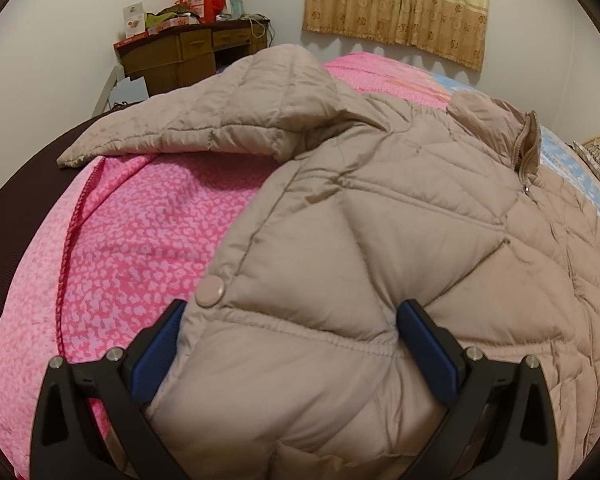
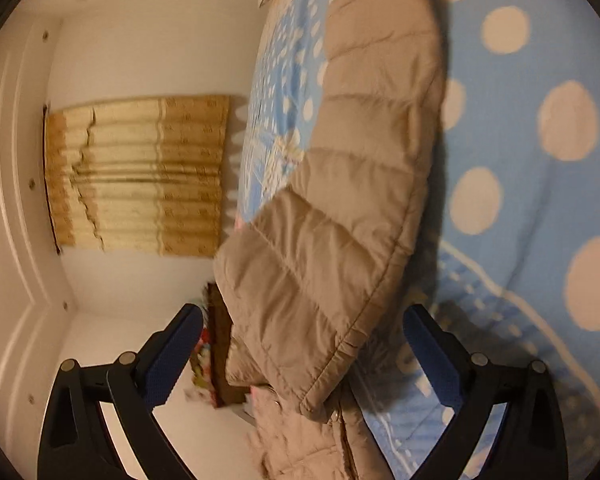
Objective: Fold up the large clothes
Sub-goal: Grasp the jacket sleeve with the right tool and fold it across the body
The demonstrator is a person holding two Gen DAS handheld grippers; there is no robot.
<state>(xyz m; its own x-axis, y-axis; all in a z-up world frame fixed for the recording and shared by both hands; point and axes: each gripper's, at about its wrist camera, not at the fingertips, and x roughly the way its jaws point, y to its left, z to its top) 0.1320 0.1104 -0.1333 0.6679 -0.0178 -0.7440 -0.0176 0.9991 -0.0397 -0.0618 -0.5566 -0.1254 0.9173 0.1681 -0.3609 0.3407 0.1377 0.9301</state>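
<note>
A beige quilted puffer jacket (image 1: 400, 208) lies spread on the bed, one sleeve (image 1: 204, 120) stretched to the far left, its zipped collar (image 1: 526, 148) at the right. My left gripper (image 1: 292, 316) is open, its blue pads straddling a bunched fold of the hem beside a snap button (image 1: 210, 290). In the right wrist view, which is rolled sideways, the jacket's other sleeve (image 2: 340, 208) lies on a blue dotted cover (image 2: 540, 200). My right gripper (image 2: 304, 320) is open with the sleeve's cuff end (image 2: 320, 368) between its fingers.
A pink patterned blanket (image 1: 140, 248) covers the bed on the left. A cluttered wooden desk (image 1: 188, 52) stands against the far wall. A yellow curtain (image 1: 396, 4) hangs behind the bed; it also shows in the right wrist view (image 2: 140, 176).
</note>
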